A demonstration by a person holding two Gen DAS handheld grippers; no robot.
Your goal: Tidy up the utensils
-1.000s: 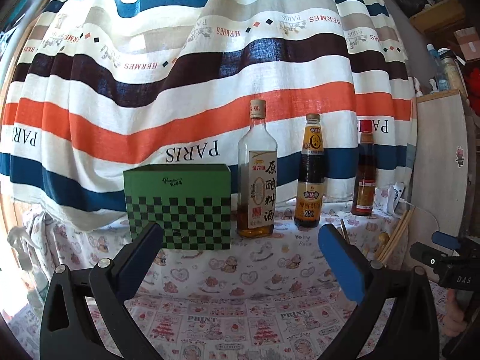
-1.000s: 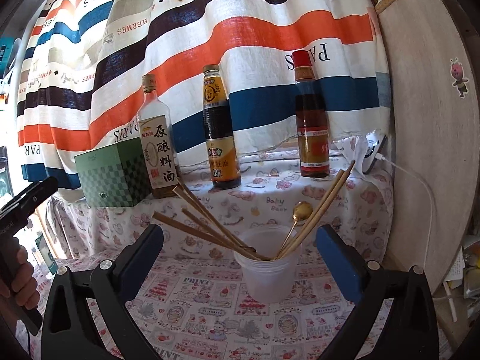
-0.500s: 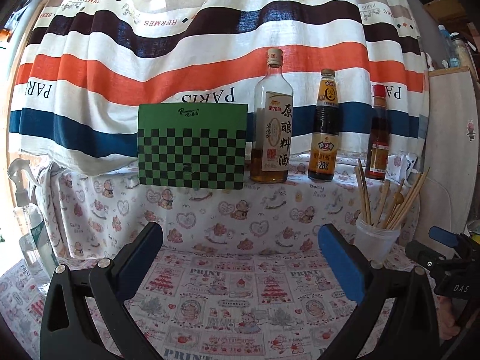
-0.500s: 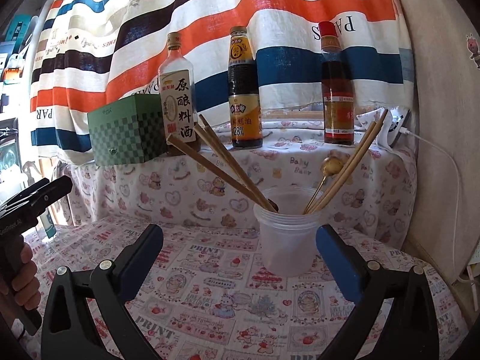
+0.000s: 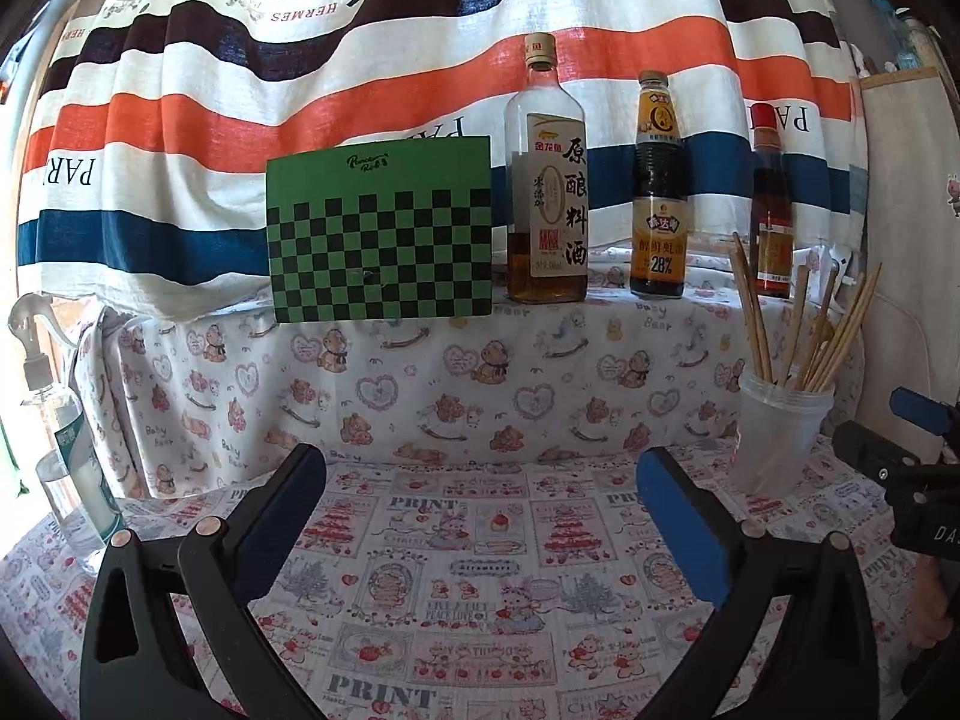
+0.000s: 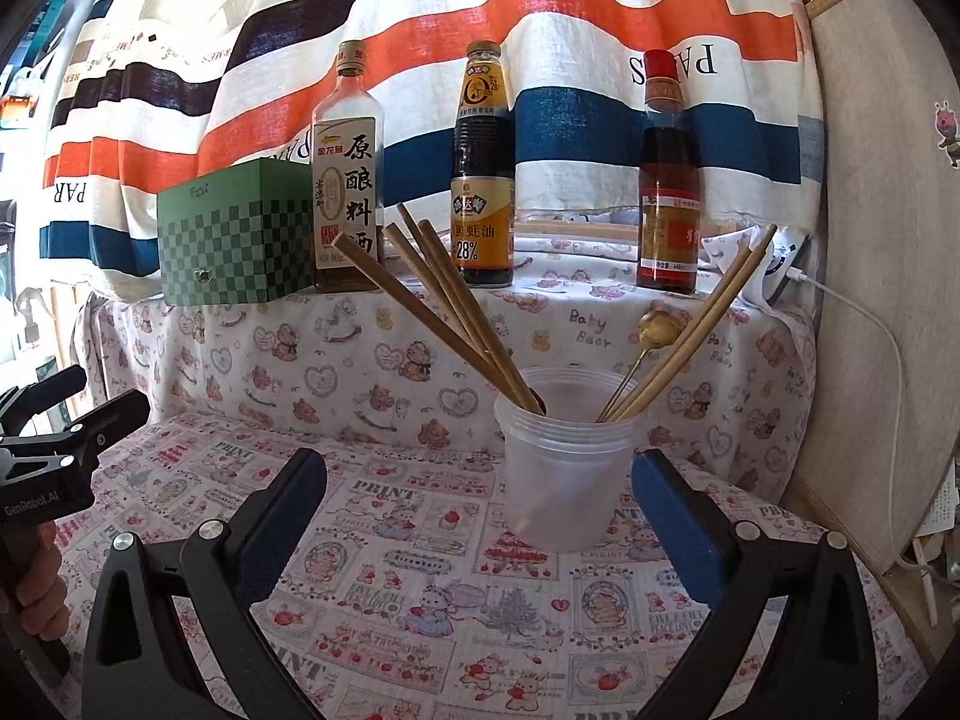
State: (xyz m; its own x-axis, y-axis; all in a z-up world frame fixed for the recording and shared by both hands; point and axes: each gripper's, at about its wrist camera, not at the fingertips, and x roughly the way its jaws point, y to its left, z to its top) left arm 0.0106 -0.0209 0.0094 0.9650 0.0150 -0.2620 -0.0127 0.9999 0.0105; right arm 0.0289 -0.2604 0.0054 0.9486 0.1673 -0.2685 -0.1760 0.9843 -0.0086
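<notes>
A translucent plastic cup (image 6: 564,468) stands on the printed tablecloth, holding several wooden chopsticks (image 6: 444,318) that fan out left and right, plus a gold spoon (image 6: 657,327). My right gripper (image 6: 477,510) is open just in front of the cup, nothing between its blue pads. In the left wrist view the same cup (image 5: 780,438) with chopsticks (image 5: 753,318) sits at the far right. My left gripper (image 5: 480,510) is open over bare cloth, well left of the cup. The right gripper's body (image 5: 900,468) shows at that view's right edge.
On a raised cloth-covered ledge behind stand a green checkered box (image 5: 381,231), a cooking wine bottle (image 5: 547,180), an oyster sauce bottle (image 5: 659,192) and a red-capped bottle (image 5: 771,204). A spray bottle (image 5: 57,420) stands far left. A board (image 6: 882,240) walls the right side.
Both grippers have dropped lower and tilted down toward the table. The cup has come into the left wrist view. The right gripper has drawn closer to the cup. Both stay open.
</notes>
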